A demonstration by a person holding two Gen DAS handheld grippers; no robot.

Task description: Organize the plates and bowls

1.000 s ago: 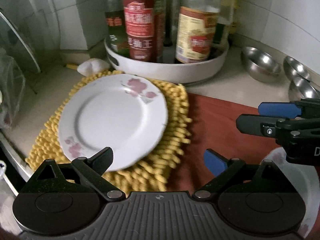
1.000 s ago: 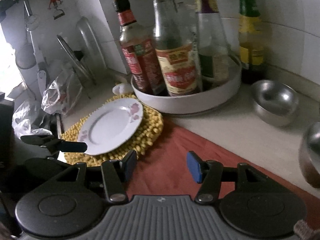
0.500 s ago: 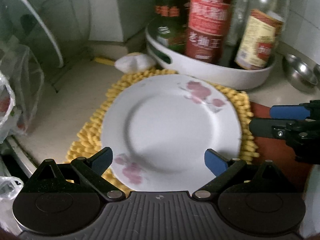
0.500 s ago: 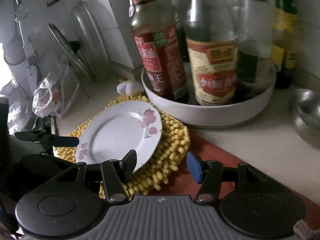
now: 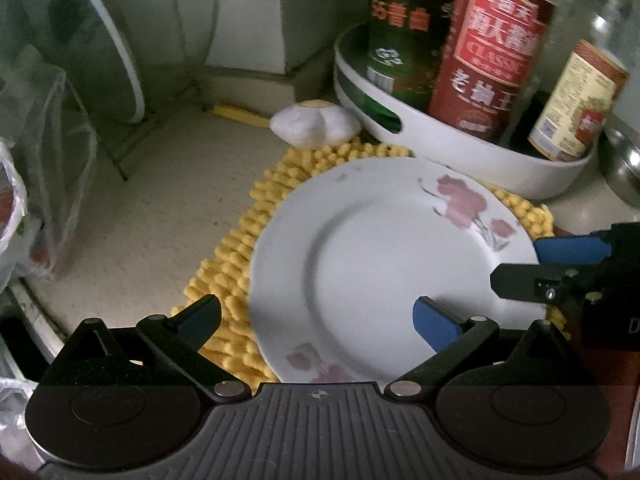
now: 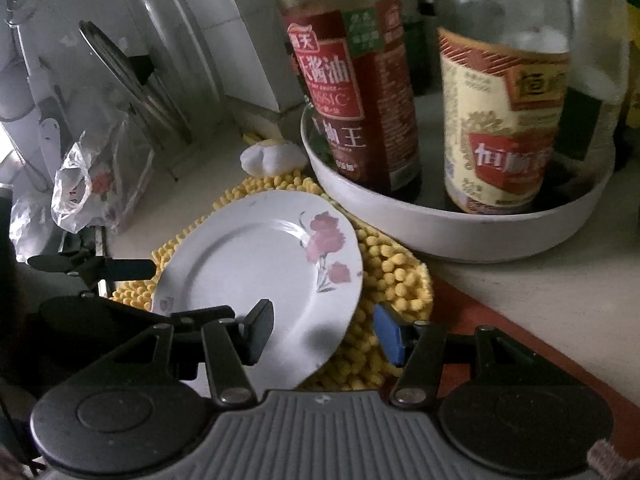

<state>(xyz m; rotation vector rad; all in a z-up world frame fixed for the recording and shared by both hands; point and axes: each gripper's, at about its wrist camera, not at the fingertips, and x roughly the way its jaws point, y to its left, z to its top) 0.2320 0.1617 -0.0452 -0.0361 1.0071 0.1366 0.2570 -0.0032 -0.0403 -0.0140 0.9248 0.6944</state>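
A white plate with pink flowers [image 5: 384,264] lies on a yellow nubby mat [image 5: 236,248]; it also shows in the right wrist view [image 6: 260,272]. My left gripper [image 5: 316,320] is open and empty over the plate's near left rim. My right gripper [image 6: 324,332] is open and empty, its jaws standing either side of the plate's right rim; its fingers [image 5: 560,252] enter the left wrist view from the right. A steel bowl [image 5: 620,164] sits at the far right.
A white round tray [image 5: 460,148] with sauce bottles [image 6: 352,80] stands just behind the mat. Glass lids [image 5: 100,40] lean in a rack at left, beside plastic bags [image 6: 92,188]. A white garlic bulb [image 5: 316,124] lies behind the mat. A red board [image 6: 500,328] lies at right.
Both grippers moved forward and left toward the plate. The right gripper's jaws now straddle the plate's right rim. Both stayed open.
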